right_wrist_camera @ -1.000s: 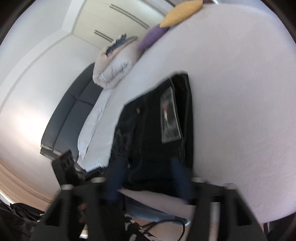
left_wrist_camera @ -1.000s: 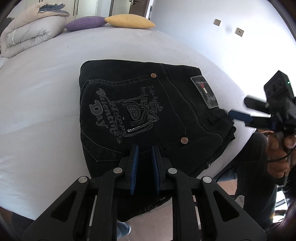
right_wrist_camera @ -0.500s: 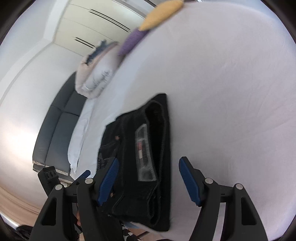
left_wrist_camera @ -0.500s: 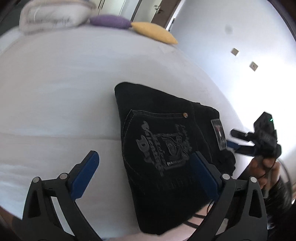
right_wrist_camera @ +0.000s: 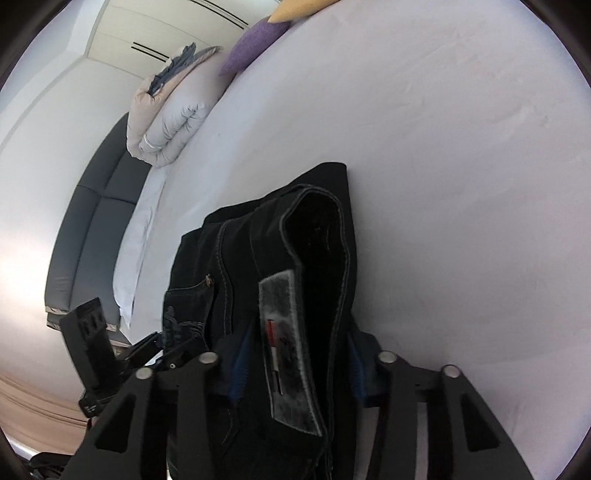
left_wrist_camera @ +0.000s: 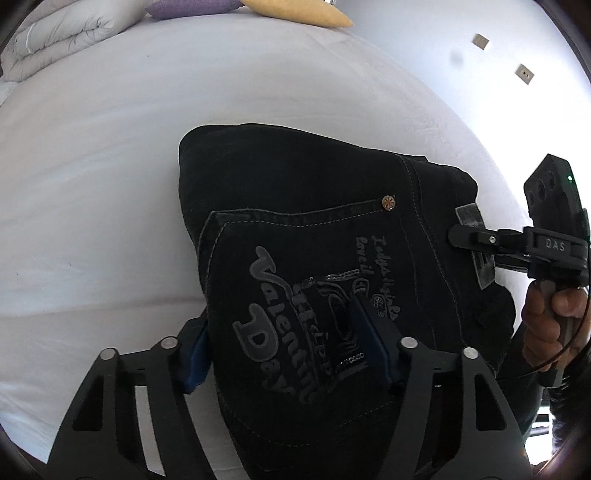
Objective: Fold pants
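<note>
On the bed (left_wrist_camera: 110, 129) we see the folded pants (left_wrist_camera: 314, 258); left gripper (left_wrist_camera: 291, 354) closing around the near edge; right gripper (right_wrist_camera: 295, 373) closing around the waistband end, likely to lift the bundle.

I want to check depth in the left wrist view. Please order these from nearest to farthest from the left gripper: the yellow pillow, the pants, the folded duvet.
1. Pants: lying between the fingers of the left gripper, whose jaws are closing.
2. Folded duvet: far across the bed, upper left.
3. Yellow pillow: at the far edge, top centre; only a little beyond the duvet.
</note>
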`<state>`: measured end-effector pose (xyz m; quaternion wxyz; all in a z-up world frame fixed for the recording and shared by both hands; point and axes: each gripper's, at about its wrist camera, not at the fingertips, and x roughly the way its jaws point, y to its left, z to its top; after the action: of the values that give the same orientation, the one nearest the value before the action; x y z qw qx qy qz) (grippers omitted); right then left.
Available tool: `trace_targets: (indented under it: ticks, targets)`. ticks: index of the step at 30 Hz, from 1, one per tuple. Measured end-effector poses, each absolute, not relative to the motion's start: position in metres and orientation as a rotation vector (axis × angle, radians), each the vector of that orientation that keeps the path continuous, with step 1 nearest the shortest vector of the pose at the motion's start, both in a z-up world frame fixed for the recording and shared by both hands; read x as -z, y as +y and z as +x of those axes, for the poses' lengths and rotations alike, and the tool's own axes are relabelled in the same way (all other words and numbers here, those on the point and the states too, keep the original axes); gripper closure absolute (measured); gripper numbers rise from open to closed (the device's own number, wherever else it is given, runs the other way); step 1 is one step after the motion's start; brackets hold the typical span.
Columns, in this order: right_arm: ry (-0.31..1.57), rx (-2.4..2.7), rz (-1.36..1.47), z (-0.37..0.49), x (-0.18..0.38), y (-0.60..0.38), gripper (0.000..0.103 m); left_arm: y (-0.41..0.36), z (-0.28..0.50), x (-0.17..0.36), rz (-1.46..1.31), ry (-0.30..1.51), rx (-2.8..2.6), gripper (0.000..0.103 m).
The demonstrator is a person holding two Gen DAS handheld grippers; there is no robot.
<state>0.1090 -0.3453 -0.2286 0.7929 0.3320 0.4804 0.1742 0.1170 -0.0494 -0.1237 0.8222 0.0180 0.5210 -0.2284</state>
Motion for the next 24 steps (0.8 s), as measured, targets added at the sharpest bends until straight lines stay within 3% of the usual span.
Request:
trace_targets:
  ticks: [11,18,24]
  targets:
    - [0.999,-0.302,0.591,0.098,0.216,-0.333,0.078,-0.053,0.110,0.111,0.065,1.069,0.469,0.069]
    - [0.950,-0.267,0.493,0.087,0.197,-0.321,0.083,-0.047,0.105,0.100,0.074,1.048,0.462,0.081]
    - [0.891,-0.284,0.443,0.079,0.175,-0.314,0.084,-0.036,0.102,0.084,0.053,1.021,0.466,0.083]
